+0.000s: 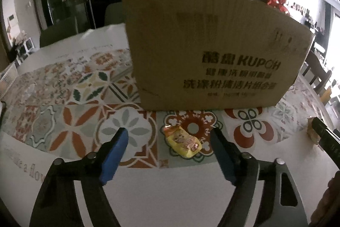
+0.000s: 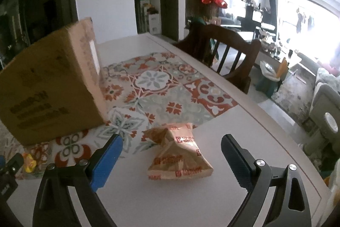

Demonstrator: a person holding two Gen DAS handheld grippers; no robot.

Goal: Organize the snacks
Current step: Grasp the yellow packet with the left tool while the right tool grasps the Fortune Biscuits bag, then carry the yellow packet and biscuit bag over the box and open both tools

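Note:
A small yellow and orange snack packet (image 1: 183,141) lies on the patterned tablecloth, between the tips of my open left gripper (image 1: 169,137), untouched. Behind it stands a brown cardboard box (image 1: 212,48) with dark print. In the right wrist view a tan biscuit packet (image 2: 179,155) with red print lies on the white table, between the tips of my open right gripper (image 2: 172,145), untouched. The box (image 2: 48,82) stands to its left, and the yellow packet (image 2: 28,162) shows at the far left.
The patterned tablecloth (image 2: 157,86) covers the table's middle; the white table edge (image 2: 282,135) runs along the right. A dark wooden chair (image 2: 225,50) stands at the far right side. The right gripper's body (image 1: 325,137) shows at the left view's right edge.

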